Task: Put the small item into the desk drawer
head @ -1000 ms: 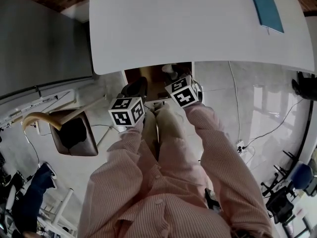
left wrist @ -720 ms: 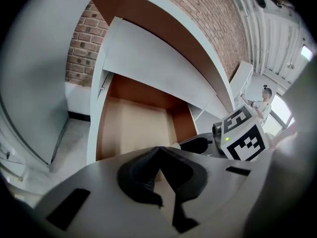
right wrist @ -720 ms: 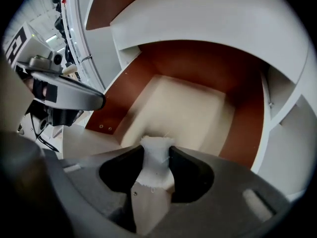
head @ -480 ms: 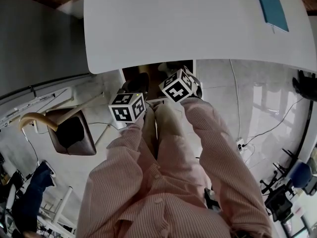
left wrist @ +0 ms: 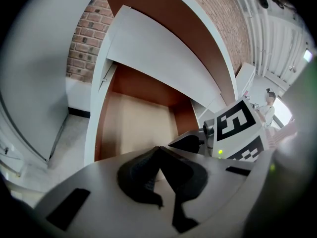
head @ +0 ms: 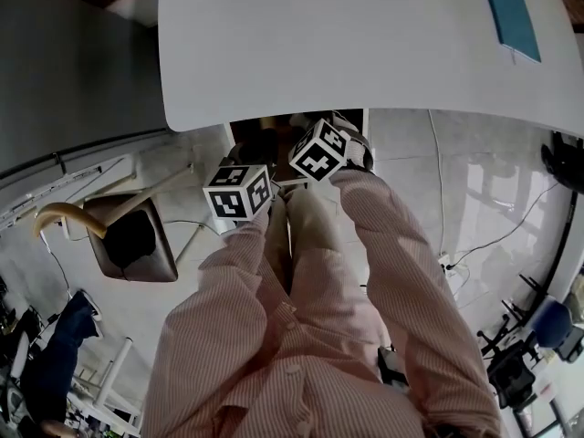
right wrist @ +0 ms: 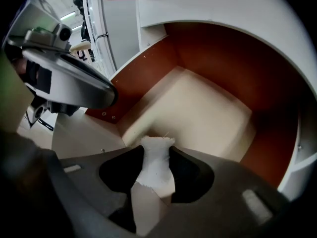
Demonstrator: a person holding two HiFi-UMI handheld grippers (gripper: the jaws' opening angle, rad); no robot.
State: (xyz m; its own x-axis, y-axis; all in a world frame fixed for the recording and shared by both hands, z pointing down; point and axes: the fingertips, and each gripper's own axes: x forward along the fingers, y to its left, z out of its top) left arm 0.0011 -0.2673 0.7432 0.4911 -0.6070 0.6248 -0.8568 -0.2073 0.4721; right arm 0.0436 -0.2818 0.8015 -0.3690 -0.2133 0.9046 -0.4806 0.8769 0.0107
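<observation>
The desk drawer (head: 274,128) stands pulled out under the white desk's (head: 347,44) front edge; its beige floor (right wrist: 198,114) looks bare. My right gripper (right wrist: 157,151) is shut on a small white fabric-like item (right wrist: 155,166) and hangs over the drawer's near corner. In the head view its marker cube (head: 318,150) sits at the drawer front. My left gripper (left wrist: 158,150) is shut with nothing between its jaws, just before the drawer's front edge (left wrist: 92,128). Its cube (head: 239,190) lies left of and nearer than the right one.
A teal book (head: 511,12) lies at the desk's far right. A brown chair (head: 132,237) stands on the floor at the left. Red-brown drawer walls (right wrist: 237,63) close in the sides. Cables (head: 474,245) run over the tiled floor at the right.
The right gripper's cube has moved up and a little left toward the drawer under the desk edge. The left cube has shifted slightly.
</observation>
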